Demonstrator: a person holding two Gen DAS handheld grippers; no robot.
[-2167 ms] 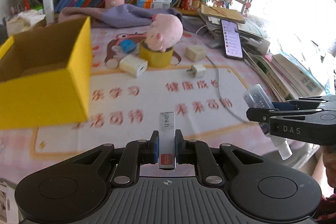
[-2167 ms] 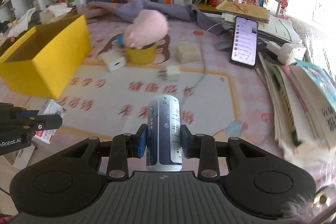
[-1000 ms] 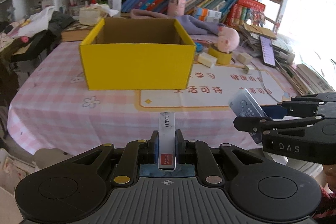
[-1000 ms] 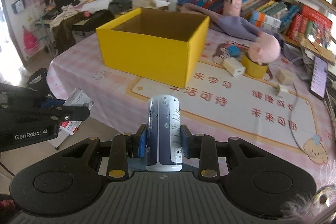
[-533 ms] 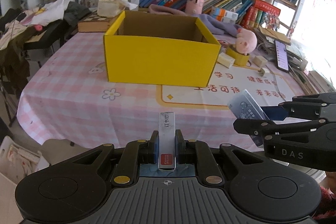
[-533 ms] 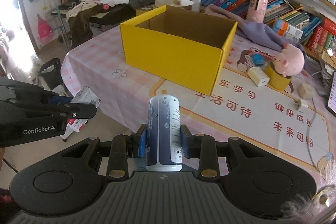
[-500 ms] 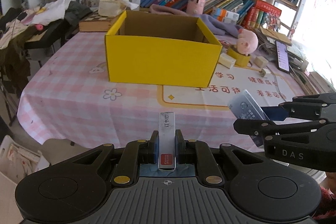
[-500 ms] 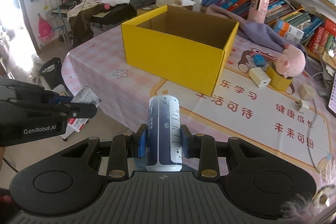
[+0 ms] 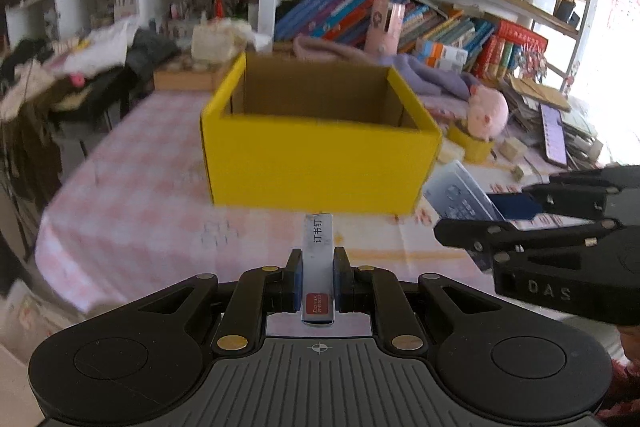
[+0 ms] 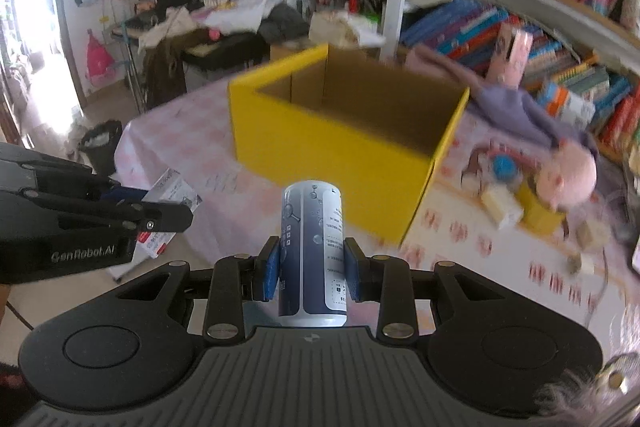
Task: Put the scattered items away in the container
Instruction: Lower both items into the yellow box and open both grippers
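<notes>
Fingers of the left gripper [image 9: 317, 285] were clamped on a thin staple box [image 9: 317, 259], standing on edge between the blue pads; its grey spine read "订书钉" and a small red label near the bottom read "Comix". Fingers of the right gripper [image 10: 311, 269] were clamped on a blue-and-white cylindrical bottle [image 10: 312, 251], upright, its white label panel covered in print too small to read.

Both grippers were held short of the yellow box [image 9: 320, 143], which sat open-topped on the pink checked tablecloth [image 9: 132, 195]; no contents showed inside it. The right gripper carried "DAS" on its side in the left wrist view, and the left gripper carried "GenRobot.AI" in the right wrist view.

Past the box's right side lay a pink pig plush [image 10: 568, 179] on a yellow tape roll [image 9: 470, 145], with a white charger block [image 10: 500, 205] just beside it. Red characters on the table mat [image 10: 472, 239] were blurred. Bookshelves [image 9: 420, 7] stood behind.
</notes>
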